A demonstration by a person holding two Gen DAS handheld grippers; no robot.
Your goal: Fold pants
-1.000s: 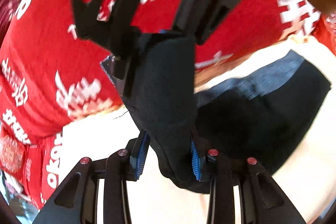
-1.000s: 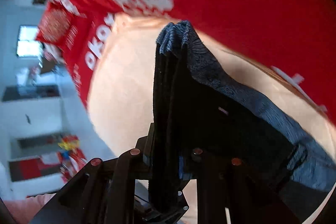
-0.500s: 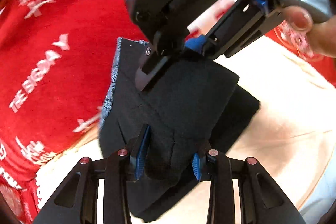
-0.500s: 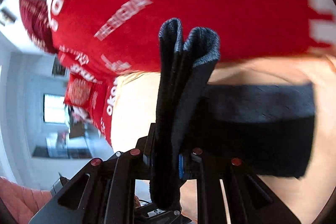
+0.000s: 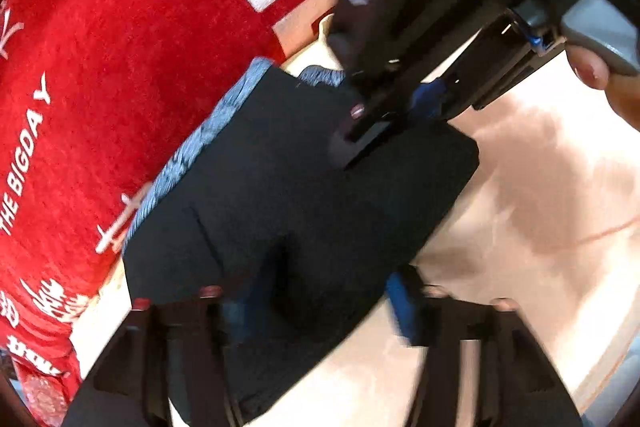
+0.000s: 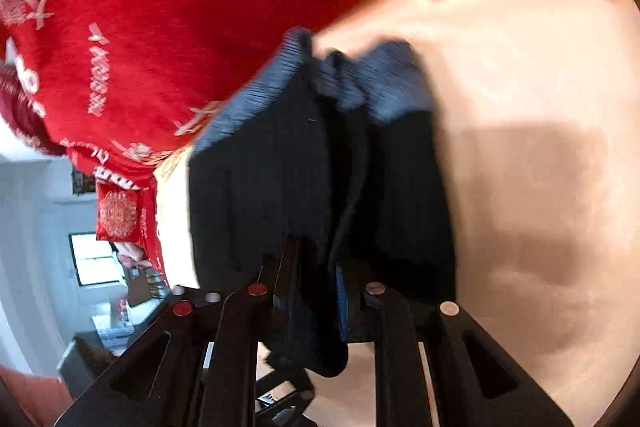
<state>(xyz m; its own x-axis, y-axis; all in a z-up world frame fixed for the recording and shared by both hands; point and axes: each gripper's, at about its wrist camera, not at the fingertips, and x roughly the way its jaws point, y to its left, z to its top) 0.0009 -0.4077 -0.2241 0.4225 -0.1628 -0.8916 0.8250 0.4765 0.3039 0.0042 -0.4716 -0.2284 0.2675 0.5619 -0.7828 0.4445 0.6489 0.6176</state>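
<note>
The black pants [image 5: 304,195], with a blue-grey waistband [image 5: 200,147], lie folded into a thick stack on the cream surface [image 5: 520,227]. My left gripper [image 5: 312,303] is at the stack's near edge. Its jaws are opening: the fabric lies between them, and the blue right pad [image 5: 400,303] stands off the cloth. My right gripper [image 5: 380,123] reaches in from the upper right onto the far edge. In the right wrist view the right gripper [image 6: 316,299] is shut on a bunched fold of the pants [image 6: 288,167], with the waistband [image 6: 380,87] at the far end.
A red cloth with white lettering [image 5: 120,67] borders the pants on the left, also seen as the red cloth [image 6: 160,27]. A person's fingers [image 5: 592,71] grip the right tool's handle. Bare cream surface [image 6: 520,147] spreads to the right. A room with a window [image 6: 96,259] shows beyond.
Both grippers carried the hanging pants over and down onto the cream surface, doubled into a stack. The left jaws, pinched on the fabric before, have spread apart. The right stays clamped.
</note>
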